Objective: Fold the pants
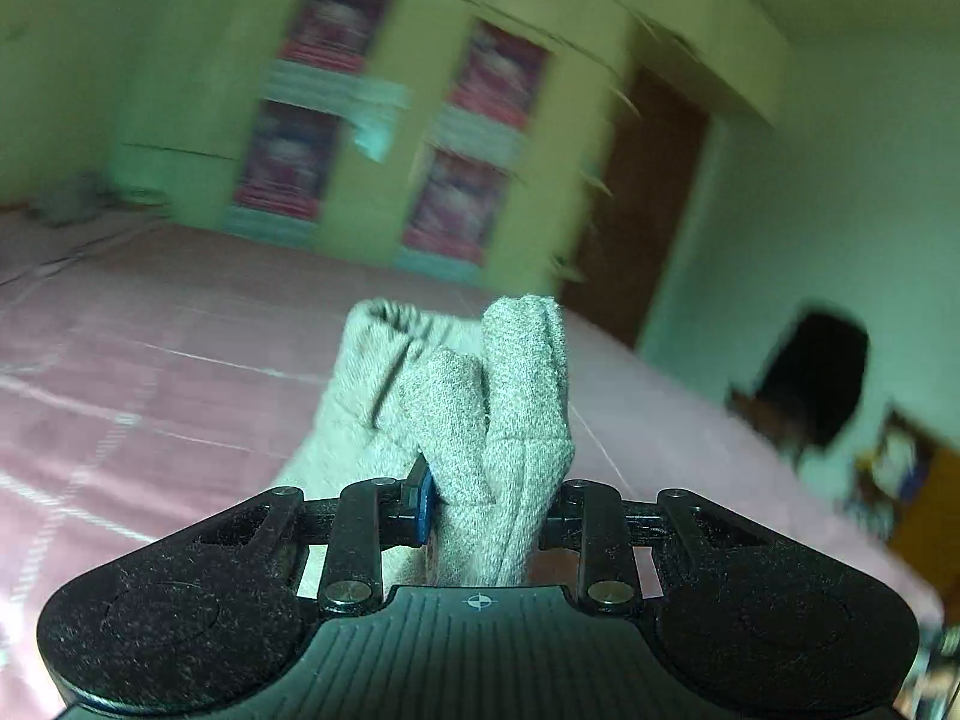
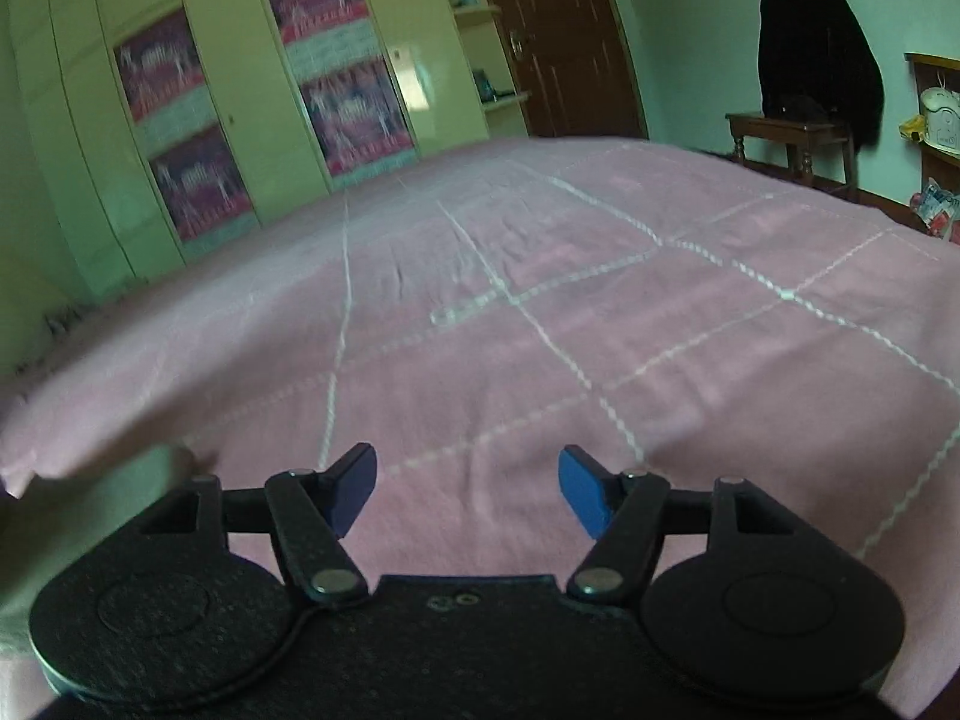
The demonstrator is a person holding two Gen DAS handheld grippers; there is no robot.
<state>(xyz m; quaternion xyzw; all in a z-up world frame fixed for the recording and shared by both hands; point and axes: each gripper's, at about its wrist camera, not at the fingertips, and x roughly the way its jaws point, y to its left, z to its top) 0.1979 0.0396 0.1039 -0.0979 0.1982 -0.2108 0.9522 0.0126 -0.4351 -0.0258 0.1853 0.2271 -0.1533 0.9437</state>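
Observation:
In the left wrist view, grey knit pants (image 1: 480, 414) are bunched in thick folds between the jaws of my left gripper (image 1: 486, 507), which is shut on them. The cloth stands up in front of the camera above the pink bedspread (image 1: 150, 372), and more of it trails down to the left. One blue pad (image 1: 425, 507) shows at the cloth's left side; the other is hidden. In the right wrist view, my right gripper (image 2: 468, 492) hangs open over the pink bedspread (image 2: 540, 312), with nothing between its blue pads (image 2: 579, 495). No pants show in that view.
A pale green wardrobe (image 2: 240, 108) with patterned panels stands beyond the bed. A dark brown door (image 2: 564, 42) is at the far end. A wooden chair (image 2: 792, 132) draped with dark cloth stands to the right, beside a cluttered shelf (image 2: 936, 120).

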